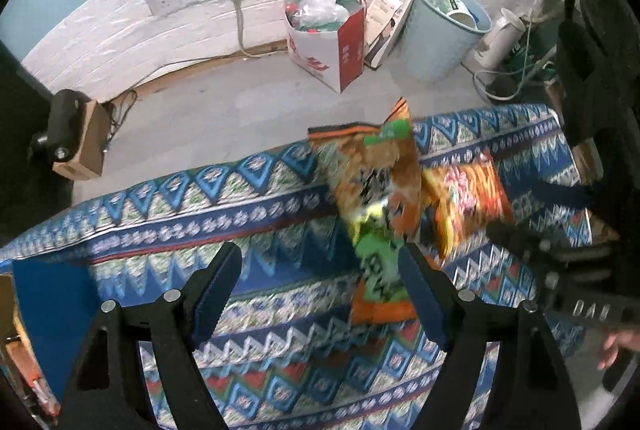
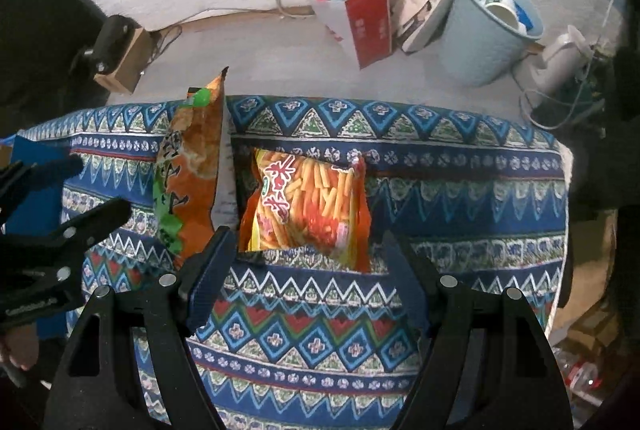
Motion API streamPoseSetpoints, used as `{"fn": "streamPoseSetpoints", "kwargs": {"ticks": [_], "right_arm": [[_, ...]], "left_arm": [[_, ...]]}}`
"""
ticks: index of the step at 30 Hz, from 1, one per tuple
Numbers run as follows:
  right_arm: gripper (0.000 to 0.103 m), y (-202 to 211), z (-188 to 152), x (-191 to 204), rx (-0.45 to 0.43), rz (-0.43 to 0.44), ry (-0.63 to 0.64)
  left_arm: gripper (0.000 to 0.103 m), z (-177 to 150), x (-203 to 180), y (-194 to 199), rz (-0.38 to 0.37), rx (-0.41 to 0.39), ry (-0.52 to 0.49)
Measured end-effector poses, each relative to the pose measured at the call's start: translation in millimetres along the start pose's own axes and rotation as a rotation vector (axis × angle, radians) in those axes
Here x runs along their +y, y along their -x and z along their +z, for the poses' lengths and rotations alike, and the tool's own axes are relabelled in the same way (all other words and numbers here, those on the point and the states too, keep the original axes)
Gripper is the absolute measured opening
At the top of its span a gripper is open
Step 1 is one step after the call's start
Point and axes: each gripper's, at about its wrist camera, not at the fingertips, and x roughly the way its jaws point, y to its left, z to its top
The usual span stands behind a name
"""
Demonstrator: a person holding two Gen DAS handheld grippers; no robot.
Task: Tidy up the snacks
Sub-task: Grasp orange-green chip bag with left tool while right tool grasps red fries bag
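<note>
Both grippers hang over the patterned cloth, jaws spread, nothing between them. Right gripper lines up on the fries packet, lying flat mid-table; left gripper hovers by the orange-green snack bag just beside it. Looks like the approach step. Next, each must drop lower and straddle its packet before closing.

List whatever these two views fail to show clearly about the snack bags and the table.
- Green-and-orange snack bag: its print is smeared by motion blur in the left wrist view, and its lower corner sits behind a finger of the left gripper.
- Yellow fries bag: its bottom edge is tucked under a fold of the patterned cloth in the right wrist view.
- Table beneath: entirely covered by the cloth.
- Bag lettering: too small to read in either view.
</note>
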Motion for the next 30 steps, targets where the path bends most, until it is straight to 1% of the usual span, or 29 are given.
{"fn": "streamPoseSetpoints", "kwargs": {"ticks": [1, 3, 8, 14, 17, 19, 20, 22, 23, 24, 26, 30], "right_arm": [[0.075, -2.0, 0.7, -1.0, 0.004, 0.004, 0.002], [0.075, -5.9, 1.8, -4.3, 0.012, 0.007, 0.001], [0.075, -18.9, -0.7, -15.5, 0.047, 0.014, -0.017], [0.075, -32.4, -4.4, -17.7, 0.069, 0.04, -0.011], [0.075, -36.4, -5.2, -14.1, 0.07, 0.06, -0.017], [0.075, -38.6, -5.3, -10.1, 0.076, 0.084, -0.023], [0.075, -39.7, -4.7, -8.7, 0.078, 0.09, -0.027], [0.075, -42.4, -2.5, -7.6, 0.084, 0.099, -0.042], [0.075, -43.8, -0.9, -7.3, 0.088, 0.101, -0.054], [0.075, -44.7, 0.6, -6.8, 0.088, 0.107, -0.067], [0.075, -46.3, 4.4, -7.4, 0.09, 0.126, -0.099], [0.076, -52.4, 11.3, -10.4, 0.098, 0.144, -0.162]], "left_arm": [[0.082, 3.0, -1.1, -4.9, -0.031, -0.002, 0.013], [0.082, 7.7, -2.3, -11.9, -0.064, 0.003, 0.034], [0.082, 14.6, -7.8, -29.7, -0.071, 0.028, 0.07], [0.082, 16.3, -18.2, -48.2, -0.064, 0.059, 0.031], [0.082, 15.0, -13.1, -52.8, -0.089, 0.057, 0.041], [0.071, 12.7, -6.3, -50.2, -0.114, 0.04, 0.049], [0.056, 11.8, -3.3, -49.2, -0.131, 0.04, 0.048], [0.049, 9.8, 2.6, -47.3, -0.155, 0.052, 0.036], [0.043, 8.5, 5.3, -45.5, -0.155, 0.053, 0.02], [0.04, 6.8, 7.2, -43.0, -0.144, 0.048, 0.002], [0.037, 3.0, 12.1, -38.6, -0.107, 0.042, -0.033], [0.036, -8.4, 25.6, -31.3, -0.083, 0.04, -0.063]]}}
